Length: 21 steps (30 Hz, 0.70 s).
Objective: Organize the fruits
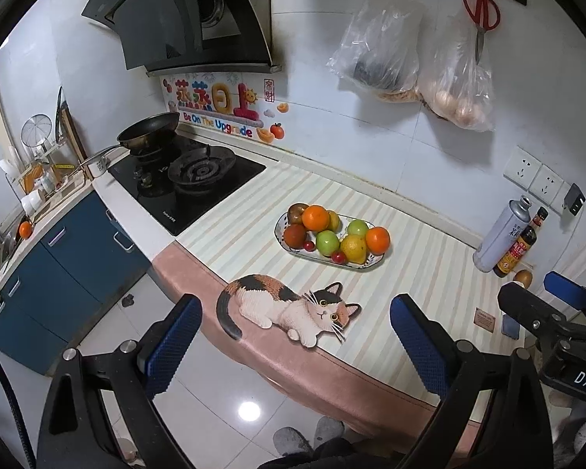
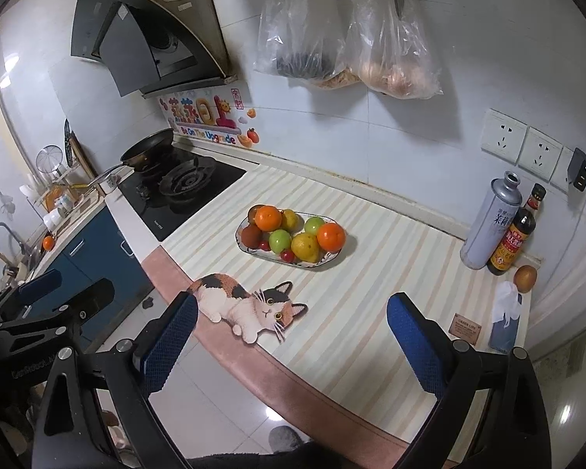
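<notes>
Both my grippers, left gripper (image 1: 295, 336) and right gripper (image 2: 293, 332), gape empty (nothing grasped), so next I reach mid-frame for the fruit plate (image 1: 365, 265).

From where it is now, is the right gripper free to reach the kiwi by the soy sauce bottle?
Probably yes. The right gripper is open and empty, the kiwi sits alone on the striped mat beside the soy sauce bottle, though the tissue pack lies just in front of it.

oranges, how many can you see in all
3. Two on the plate: one at its left end, one at its right end. A third sits far left by the sink. More may hide under the pile.
</notes>
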### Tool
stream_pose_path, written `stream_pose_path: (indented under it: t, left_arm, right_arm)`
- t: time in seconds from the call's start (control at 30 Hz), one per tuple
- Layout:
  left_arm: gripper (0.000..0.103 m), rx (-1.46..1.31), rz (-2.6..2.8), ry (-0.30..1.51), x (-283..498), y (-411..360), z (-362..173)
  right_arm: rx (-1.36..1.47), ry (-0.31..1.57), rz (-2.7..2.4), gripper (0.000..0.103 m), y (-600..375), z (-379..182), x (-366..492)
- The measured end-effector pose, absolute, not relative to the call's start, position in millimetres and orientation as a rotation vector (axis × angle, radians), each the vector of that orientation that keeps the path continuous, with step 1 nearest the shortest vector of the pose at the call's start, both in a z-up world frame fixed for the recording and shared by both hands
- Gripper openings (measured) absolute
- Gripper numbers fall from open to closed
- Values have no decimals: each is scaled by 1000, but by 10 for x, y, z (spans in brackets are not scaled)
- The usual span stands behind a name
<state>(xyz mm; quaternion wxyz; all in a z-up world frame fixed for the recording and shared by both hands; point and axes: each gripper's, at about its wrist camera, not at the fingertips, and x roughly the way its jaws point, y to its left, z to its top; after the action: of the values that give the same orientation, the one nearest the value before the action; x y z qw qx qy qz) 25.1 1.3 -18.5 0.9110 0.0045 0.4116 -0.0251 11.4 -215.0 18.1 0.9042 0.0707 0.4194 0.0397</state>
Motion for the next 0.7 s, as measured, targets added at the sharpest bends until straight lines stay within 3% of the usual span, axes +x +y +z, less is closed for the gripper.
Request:
stream_pose_path:
  t: [0.7]
  left_arm:
    - [102, 42, 16, 911, 1282, -104, -603]
  right_arm:
    - [139, 938, 7, 100, -2349, -429, 1215]
